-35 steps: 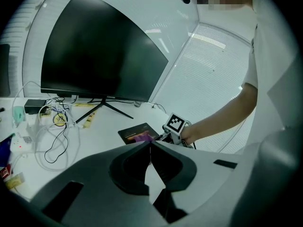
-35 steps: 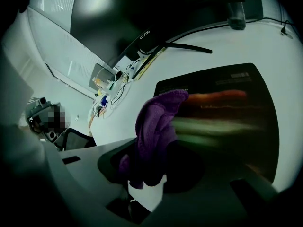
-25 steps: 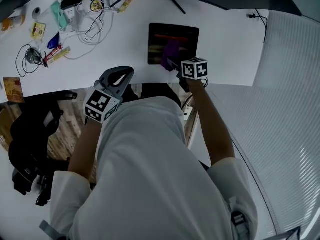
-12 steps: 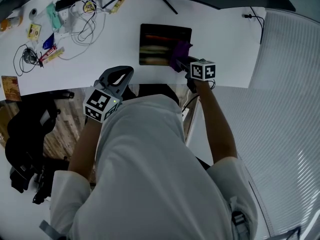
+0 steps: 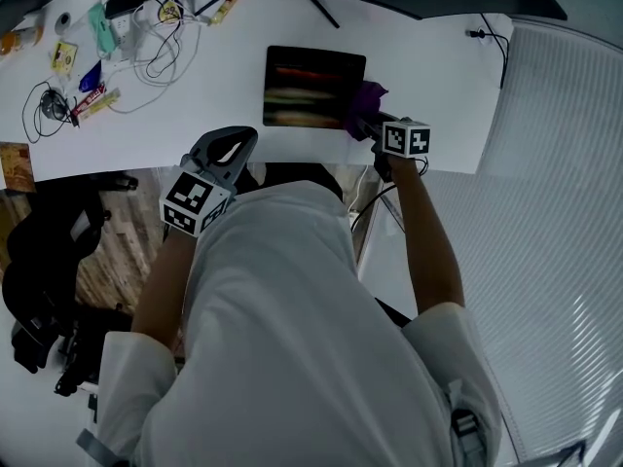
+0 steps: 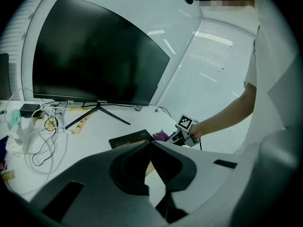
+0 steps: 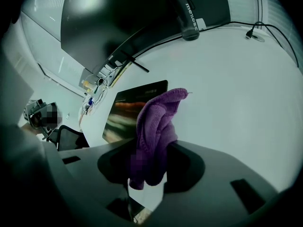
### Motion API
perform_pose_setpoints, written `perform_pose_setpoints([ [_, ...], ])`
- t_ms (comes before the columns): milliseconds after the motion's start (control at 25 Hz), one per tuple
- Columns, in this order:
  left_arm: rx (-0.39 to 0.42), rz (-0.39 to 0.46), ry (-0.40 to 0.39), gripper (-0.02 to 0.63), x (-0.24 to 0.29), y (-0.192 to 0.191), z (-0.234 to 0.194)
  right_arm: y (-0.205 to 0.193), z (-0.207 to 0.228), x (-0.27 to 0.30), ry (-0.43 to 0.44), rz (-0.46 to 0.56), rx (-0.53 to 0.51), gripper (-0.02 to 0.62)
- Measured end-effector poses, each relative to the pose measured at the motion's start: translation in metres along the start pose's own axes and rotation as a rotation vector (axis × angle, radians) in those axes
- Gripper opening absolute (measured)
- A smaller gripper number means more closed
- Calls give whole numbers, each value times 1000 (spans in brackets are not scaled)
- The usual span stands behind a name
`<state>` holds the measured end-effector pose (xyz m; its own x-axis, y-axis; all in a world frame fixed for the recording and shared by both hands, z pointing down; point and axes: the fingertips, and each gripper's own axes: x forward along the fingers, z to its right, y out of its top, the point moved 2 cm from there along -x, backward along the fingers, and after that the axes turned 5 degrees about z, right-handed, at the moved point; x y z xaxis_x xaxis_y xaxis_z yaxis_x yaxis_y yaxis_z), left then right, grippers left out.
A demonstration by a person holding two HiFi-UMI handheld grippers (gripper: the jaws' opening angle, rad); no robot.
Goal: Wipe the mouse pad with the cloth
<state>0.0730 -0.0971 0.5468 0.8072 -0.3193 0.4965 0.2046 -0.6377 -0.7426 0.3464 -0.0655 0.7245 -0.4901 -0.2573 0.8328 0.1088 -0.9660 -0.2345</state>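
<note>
Cloth (image 7: 158, 122), purple and bunched, is pinched between the jaws of the right gripper (image 5: 362, 125). Its free end sits at the right edge of the mouse pad (image 5: 313, 88) on the white worktop (image 5: 428, 86). The left gripper (image 6: 150, 148), jaws together on nothing, hovers by the worktop's near edge, apart from the pad.

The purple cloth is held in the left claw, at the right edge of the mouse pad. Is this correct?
No: the right claw holds the purple cloth, as the right gripper view shows. It is at the mouse pad's right edge.
</note>
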Motion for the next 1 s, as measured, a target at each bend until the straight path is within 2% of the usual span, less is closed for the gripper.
perform_pose_setpoints([
  [360, -25, 45, 42, 20, -20, 2, -18, 41, 0, -15, -67, 9, -49, 156],
  [720, -68, 57, 99, 20, -51, -15, -46, 79, -7, 25, -234, -44, -61, 156],
  [1000, -114, 83, 145, 20, -76, -28, -66, 85, -34, 47, -261, -77, -96, 155],
])
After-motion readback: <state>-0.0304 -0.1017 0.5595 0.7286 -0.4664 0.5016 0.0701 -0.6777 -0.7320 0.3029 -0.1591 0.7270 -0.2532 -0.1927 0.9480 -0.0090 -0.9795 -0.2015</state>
